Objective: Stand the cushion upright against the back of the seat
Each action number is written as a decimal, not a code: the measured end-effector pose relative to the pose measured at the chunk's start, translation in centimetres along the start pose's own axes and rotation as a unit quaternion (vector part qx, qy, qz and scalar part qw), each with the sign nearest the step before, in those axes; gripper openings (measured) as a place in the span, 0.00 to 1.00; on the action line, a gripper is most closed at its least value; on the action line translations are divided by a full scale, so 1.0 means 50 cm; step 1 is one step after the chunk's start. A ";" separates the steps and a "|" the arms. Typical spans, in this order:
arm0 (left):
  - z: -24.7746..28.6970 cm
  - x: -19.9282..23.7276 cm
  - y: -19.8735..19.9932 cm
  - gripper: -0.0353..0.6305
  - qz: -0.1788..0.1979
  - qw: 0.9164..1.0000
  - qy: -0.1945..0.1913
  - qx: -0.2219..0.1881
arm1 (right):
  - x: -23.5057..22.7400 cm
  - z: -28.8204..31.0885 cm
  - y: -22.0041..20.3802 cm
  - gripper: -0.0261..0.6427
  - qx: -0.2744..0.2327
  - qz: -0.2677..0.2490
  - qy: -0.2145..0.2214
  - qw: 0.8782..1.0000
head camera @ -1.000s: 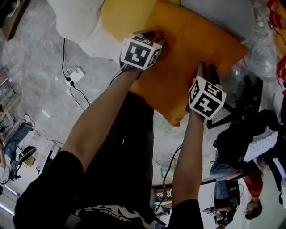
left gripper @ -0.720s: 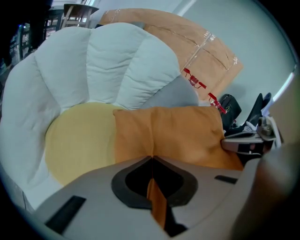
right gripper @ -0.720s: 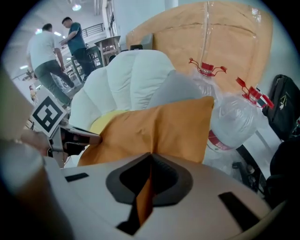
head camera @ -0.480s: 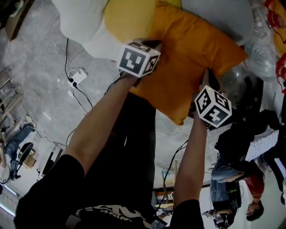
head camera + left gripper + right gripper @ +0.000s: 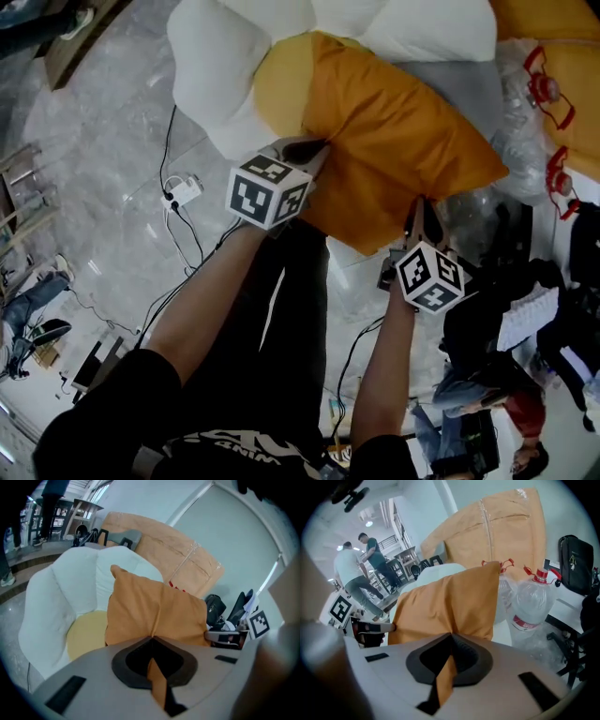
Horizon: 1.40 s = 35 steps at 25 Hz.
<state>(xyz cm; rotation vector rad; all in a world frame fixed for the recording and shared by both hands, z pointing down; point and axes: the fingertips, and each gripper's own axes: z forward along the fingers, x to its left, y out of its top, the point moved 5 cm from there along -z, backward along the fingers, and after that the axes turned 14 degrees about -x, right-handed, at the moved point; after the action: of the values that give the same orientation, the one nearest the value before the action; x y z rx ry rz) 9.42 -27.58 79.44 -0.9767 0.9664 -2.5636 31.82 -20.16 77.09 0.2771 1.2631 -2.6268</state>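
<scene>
Left hand-held gripper (image 5: pixel 153 641) and right hand-held gripper (image 5: pixel 450 637) pinch the orange cushion (image 5: pixel 403 141).

The left gripper (image 5: pixel 152 644) is seen clamped shut on a pinched fold of the orange cushion (image 5: pixel 154 611), which fills the centre. A white padded seat (image 5: pixel 56 597) with a yellow seat pad (image 5: pixel 84 637) is seen at 9 o'clock. A brown wrapped panel (image 5: pixel 183 555) is set at 1 o'clock. At the cushion's 3 o'clock edge the right gripper (image 5: pixel 209 634) is seen, with a black bag (image 5: pixel 214 609) just above it.
</scene>
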 end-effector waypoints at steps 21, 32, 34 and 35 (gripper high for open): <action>-0.001 0.192 0.547 0.07 0.116 0.959 0.058 -0.253 | 0.245 0.328 0.483 0.08 -0.221 -0.050 0.127 0.966; 0.048 0.247 0.507 0.07 0.120 0.950 0.069 -0.281 | 0.237 0.392 0.436 0.08 -0.258 -0.072 0.142 0.953; 0.048 0.260 0.480 0.07 0.105 0.951 0.077 -0.279 | 0.237 0.393 0.410 0.08 -0.249 -0.078 0.146 0.954; 0.049 0.267 0.462 0.07 0.095 0.953 0.082 -0.274 | 0.236 0.393 0.393 0.08 -0.241 -0.082 0.146 0.956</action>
<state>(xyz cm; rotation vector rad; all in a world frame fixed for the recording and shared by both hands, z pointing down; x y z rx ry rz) 0.64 -51.89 72.47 -0.7394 1.7874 -2.2803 24.30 -48.88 71.47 0.5046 2.0517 -2.3554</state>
